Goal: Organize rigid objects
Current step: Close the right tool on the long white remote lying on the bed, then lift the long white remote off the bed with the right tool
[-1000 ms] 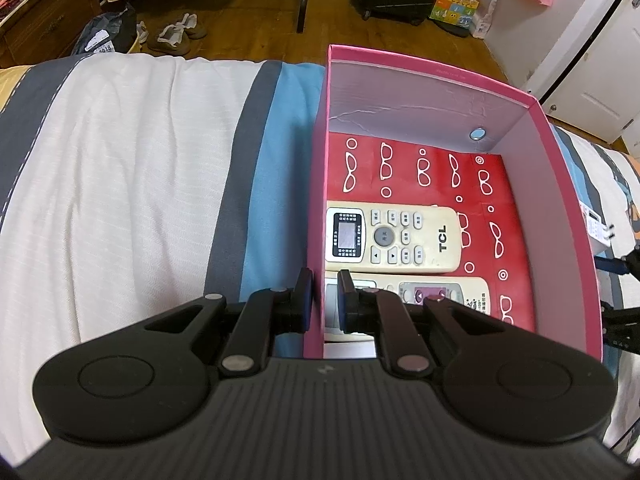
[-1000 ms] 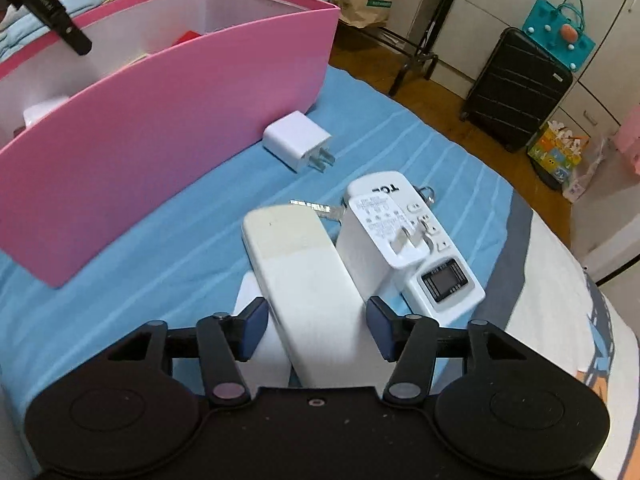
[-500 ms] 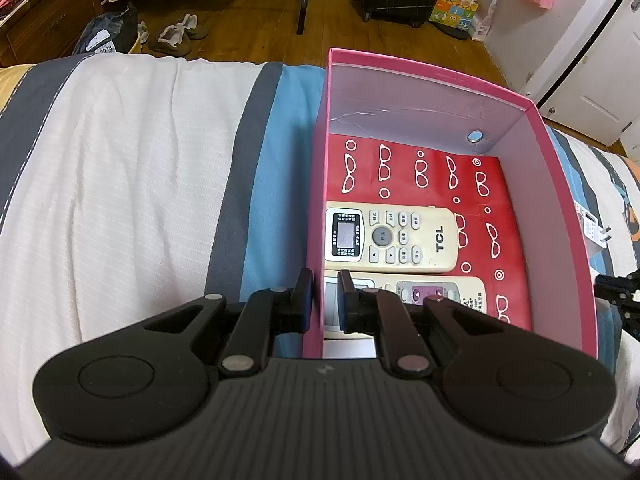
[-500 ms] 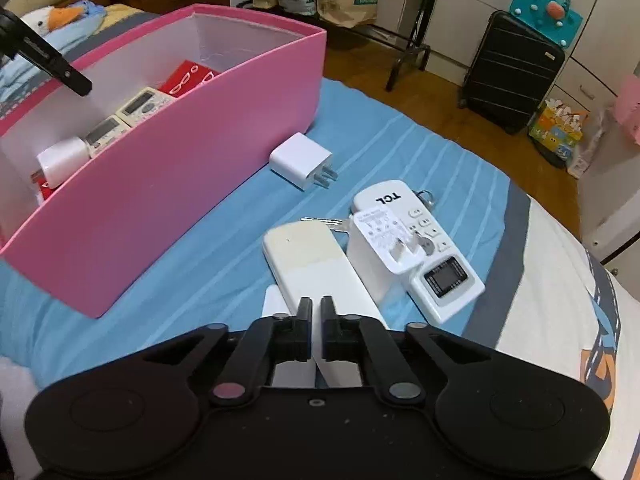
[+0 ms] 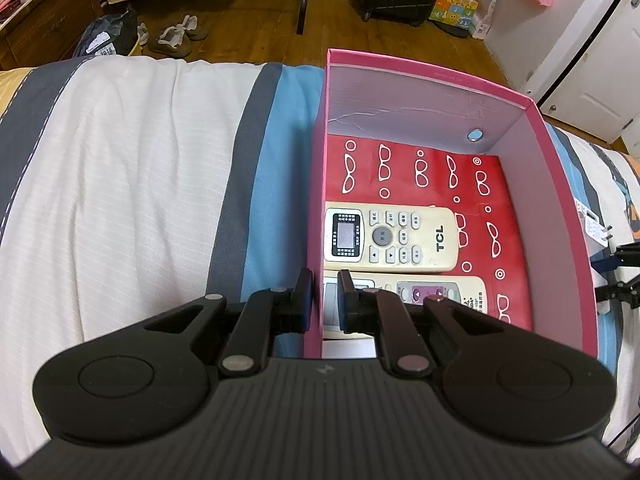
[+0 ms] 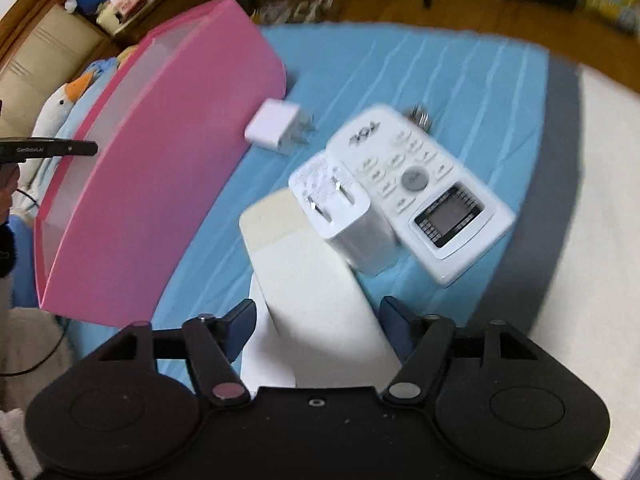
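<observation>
While my left gripper (image 5: 322,294) clamps the pink box (image 5: 316,184) wall, my right gripper (image 6: 318,322), jaws just opening, straddles a face-down white remote (image 6: 316,292).

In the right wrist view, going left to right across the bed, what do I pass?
Pink box → small white charger → larger white plug adapter → white TCL remote.

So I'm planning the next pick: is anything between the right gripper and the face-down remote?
Nothing visible is. The right gripper, jaws just opened, straddles the face-down remote without touching it. A large white charger lies against that remote's far right side, beyond the fingertips.
</observation>
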A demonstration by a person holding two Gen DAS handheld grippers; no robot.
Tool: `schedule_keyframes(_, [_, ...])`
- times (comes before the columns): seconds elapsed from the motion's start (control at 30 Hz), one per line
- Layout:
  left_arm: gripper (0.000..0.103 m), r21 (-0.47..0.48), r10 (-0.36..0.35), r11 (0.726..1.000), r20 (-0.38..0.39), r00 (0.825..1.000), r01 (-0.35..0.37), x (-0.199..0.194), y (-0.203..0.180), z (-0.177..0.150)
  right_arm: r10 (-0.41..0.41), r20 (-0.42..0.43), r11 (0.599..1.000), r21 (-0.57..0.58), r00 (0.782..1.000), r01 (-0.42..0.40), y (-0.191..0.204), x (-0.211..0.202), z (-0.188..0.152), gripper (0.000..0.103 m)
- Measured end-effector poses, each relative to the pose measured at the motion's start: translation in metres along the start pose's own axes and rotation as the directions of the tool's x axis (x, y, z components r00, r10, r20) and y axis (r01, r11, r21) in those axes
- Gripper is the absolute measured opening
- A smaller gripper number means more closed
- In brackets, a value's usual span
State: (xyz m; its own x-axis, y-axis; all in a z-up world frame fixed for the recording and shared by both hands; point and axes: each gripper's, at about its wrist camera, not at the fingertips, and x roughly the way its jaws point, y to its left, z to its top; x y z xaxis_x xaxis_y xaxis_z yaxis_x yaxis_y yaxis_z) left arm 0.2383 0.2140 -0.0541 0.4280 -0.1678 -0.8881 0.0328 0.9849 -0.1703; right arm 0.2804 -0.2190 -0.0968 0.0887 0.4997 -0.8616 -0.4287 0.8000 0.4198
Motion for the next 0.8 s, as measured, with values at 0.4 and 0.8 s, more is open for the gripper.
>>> schedule_keyframes(0.4, [0.010,-0.001,-0.001,1.000,-0.001,1.000,0.001,0.000,0.000,0.000,-0.031,0.098,0.999,0.047,0.995,0.026,0.033,-0.021,-0.012,0.003])
schedule_keyframes(0.8, [0.010,-0.001,-0.001,1.000,-0.001,1.000,0.001,0.000,0.000,0.000,-0.184,0.123,0.981,-0.036,0.975,0.189,0.063,-0.013,-0.019,0.051])
